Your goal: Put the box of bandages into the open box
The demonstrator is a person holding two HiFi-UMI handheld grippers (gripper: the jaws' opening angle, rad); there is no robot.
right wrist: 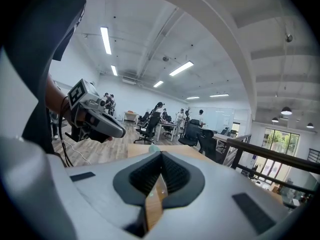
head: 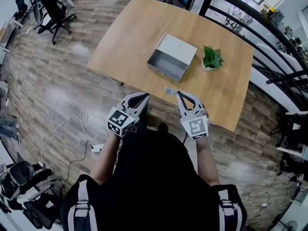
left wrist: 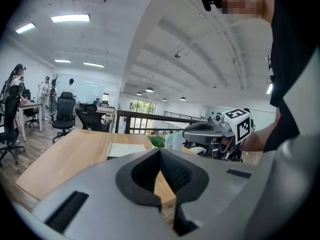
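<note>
Left gripper (head: 144,98) and right gripper (head: 179,94) closed (both empty)

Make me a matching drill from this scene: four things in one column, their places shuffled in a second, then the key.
Things
1. open box
2. potted plant
3. box of bandages
4. black office chair

Places
A. on the floor, away from the table
B. at the table's near edge
C. around the middle of the table
D. on the table, just right of the open box

Pairs: 1-C, 2-D, 3-B, 4-A
</note>
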